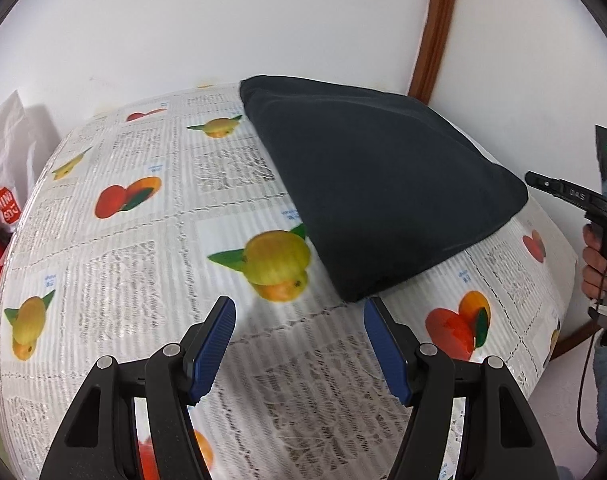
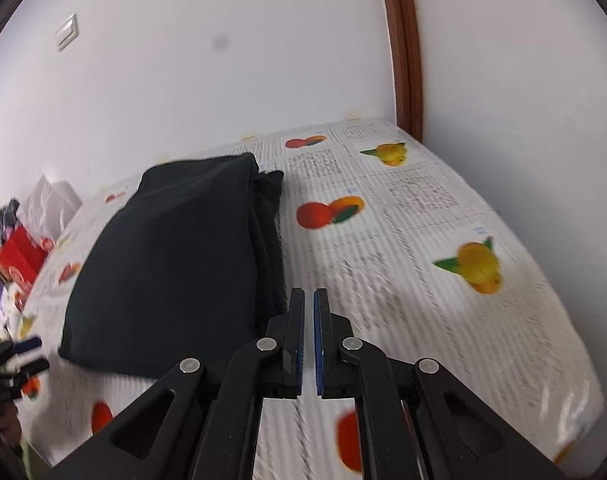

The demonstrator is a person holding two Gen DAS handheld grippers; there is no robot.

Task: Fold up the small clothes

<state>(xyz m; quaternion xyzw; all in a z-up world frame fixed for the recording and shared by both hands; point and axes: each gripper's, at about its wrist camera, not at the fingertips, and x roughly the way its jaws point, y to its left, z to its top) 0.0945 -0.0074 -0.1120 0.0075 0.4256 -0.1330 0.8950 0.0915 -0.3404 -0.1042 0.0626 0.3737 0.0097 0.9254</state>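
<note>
the folded black garment point(image 1: 375, 184) lies on the fruit-print counter point(image 1: 151, 248), the left hand-held gripper point(image 1: 299, 320) spread and empty, the right hand-held gripper point(image 2: 308, 296) pressed together on nothing.

You have one dark garment point(image 1: 375, 192), black or a very deep navy, already folded into a compact, roughly rectangular bundle. It lies flat on the fruit-printed tablecloth point(image 1: 143, 264), toward the far side of the table near the wall. From your right wrist view the garment point(image 2: 171, 264) shows a smooth top face, with stacked folded layers visible along its right-hand edge. A bit of cloth sticks out at the far right corner, perhaps a sleeve or hem; the blur keeps you from telling which.
</note>
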